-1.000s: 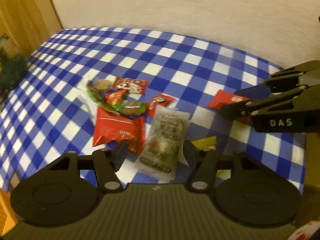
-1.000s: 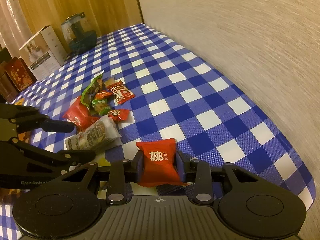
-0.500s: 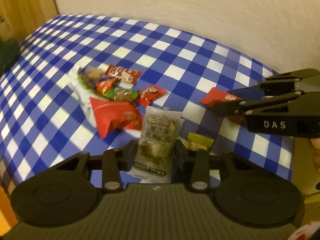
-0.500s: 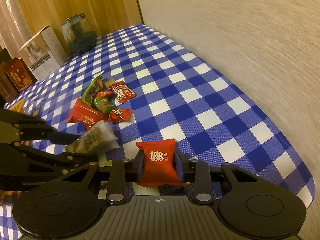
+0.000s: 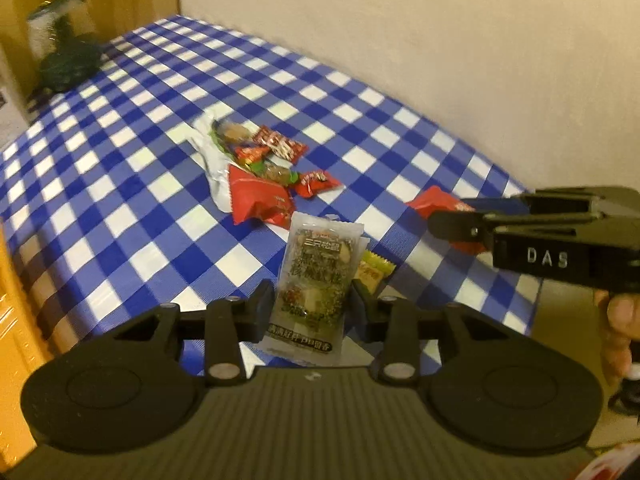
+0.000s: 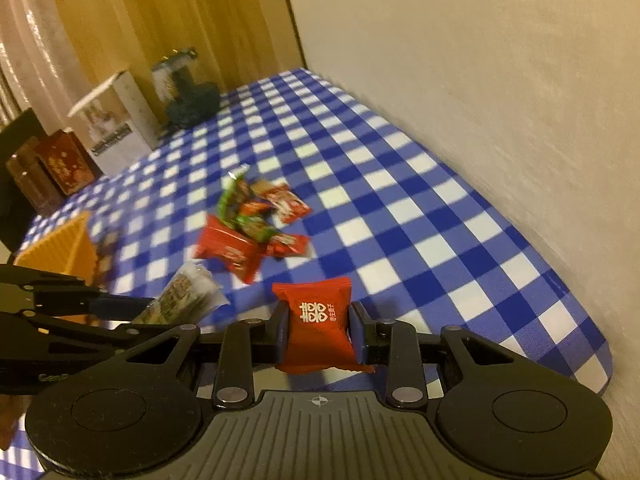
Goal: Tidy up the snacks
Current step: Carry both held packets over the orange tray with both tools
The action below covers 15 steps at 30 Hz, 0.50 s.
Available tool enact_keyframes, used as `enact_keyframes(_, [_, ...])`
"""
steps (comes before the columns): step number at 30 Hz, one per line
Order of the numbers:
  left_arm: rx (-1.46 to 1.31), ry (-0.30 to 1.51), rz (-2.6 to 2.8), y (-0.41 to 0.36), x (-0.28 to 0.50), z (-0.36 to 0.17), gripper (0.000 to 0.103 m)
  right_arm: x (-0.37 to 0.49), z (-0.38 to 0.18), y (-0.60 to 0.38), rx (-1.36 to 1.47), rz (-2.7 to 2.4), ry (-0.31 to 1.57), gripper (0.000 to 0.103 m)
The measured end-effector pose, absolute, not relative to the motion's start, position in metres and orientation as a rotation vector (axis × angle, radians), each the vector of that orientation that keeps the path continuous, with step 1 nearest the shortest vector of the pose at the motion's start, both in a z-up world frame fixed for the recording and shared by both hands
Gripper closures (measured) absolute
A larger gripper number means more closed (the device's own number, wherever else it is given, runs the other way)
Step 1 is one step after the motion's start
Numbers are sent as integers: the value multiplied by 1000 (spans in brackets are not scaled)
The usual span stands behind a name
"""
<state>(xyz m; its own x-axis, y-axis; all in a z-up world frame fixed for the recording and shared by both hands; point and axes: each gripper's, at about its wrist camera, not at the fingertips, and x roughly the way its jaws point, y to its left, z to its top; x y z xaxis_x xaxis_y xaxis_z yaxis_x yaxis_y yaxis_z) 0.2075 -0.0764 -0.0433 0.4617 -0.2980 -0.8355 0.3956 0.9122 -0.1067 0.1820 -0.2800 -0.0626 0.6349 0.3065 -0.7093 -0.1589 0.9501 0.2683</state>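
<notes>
Counter [image 5: 132, 216]: covered with a blue-and-white checked cloth; it runs ahead of both tongs, with a pale wall along its far side.
White box [image 6: 114, 120]: stands at the far end of the counter, well beyond the left tongs, next to a dark red box [image 6: 64, 166].
Dark green object [image 5: 68, 68]: sits on the far corner of the cloth, blurred, kind unclear.
Orange ridged thing [image 6: 64, 246]: at the counter's edge just beyond the left tongs as the right wrist view shows it; what it is cannot be told.
Left tongs [image 5: 312, 304]: clenched on the clear nut-mix packet [image 5: 316, 276], which stands upright between the pads, clear of the cloth.
Right tongs [image 6: 318, 330]: clenched on the red packet with white characters [image 6: 318, 320], held upright between the pads; in the left wrist view these tongs reach in from the right, a hand [image 5: 618, 332] behind them.
Snack pile [image 5: 260, 172]: lies on the cloth ahead of both tongs, well apart from them; a big red packet [image 5: 258, 200] at its near edge, smaller red and green wrappers heaped behind.
Yellow wrapper [image 5: 374, 270]: on the cloth just right of the left tongs' packet, partly hidden behind it.
</notes>
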Motion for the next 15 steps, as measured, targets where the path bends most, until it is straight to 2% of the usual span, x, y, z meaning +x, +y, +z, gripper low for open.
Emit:
enact_keyframes(7, [29, 950, -336, -50, 175, 0, 66, 157, -19, -247, 178, 326, 807, 72])
enact_keyframes(15, [-20, 900, -194, 15, 126, 39, 66, 132, 21, -187, 163, 433, 769, 71])
